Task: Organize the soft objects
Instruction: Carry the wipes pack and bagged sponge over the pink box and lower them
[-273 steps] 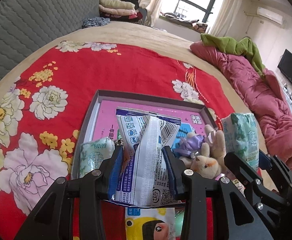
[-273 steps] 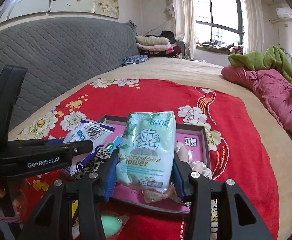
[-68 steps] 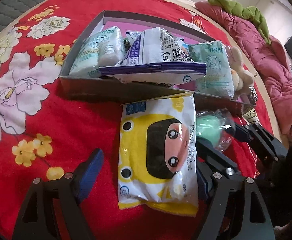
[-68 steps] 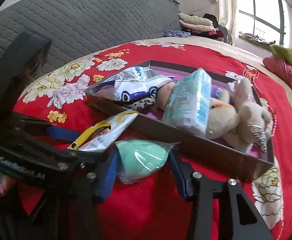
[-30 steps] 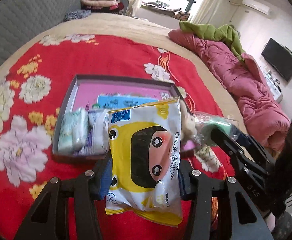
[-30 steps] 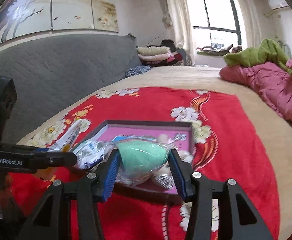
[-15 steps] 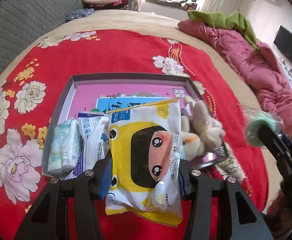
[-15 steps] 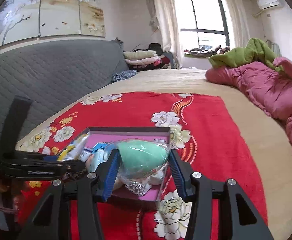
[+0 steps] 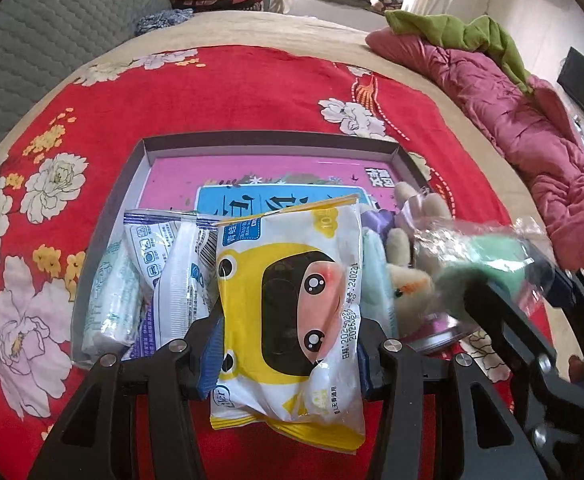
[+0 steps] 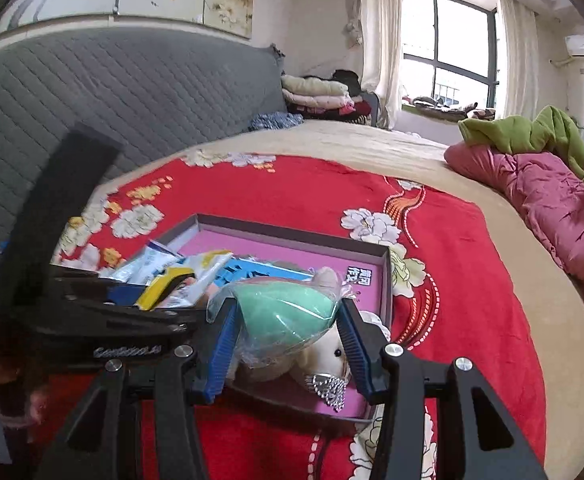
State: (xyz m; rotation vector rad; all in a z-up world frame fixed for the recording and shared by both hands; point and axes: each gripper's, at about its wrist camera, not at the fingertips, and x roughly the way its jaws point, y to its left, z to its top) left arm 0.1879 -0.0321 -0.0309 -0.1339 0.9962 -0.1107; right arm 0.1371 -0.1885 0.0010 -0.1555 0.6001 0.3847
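Note:
My left gripper [image 9: 290, 350] is shut on a yellow wet-wipe pack with a cartoon face [image 9: 292, 312], held upright above the near edge of the grey box [image 9: 268, 138] with a pink floor. My right gripper [image 10: 288, 340] is shut on a green sponge in clear wrap [image 10: 286, 310], hanging over the box's near right corner; the sponge [image 9: 488, 256] shows blurred at the right of the left wrist view. In the box lie a green tissue pack [image 9: 110, 292], a blue-white pouch [image 9: 176, 268] and a plush bear [image 9: 408, 272].
The box sits on a red flowered blanket [image 9: 252, 84] on a bed. A pink quilt [image 9: 532, 120] with a green cloth lies to the right. A grey padded headboard [image 10: 132, 88] stands behind, with folded clothes [image 10: 316, 92] near the window.
Both grippers came down toward the box with their loads. The sponge swung in over the box's right side, and the box now looks larger in both views.

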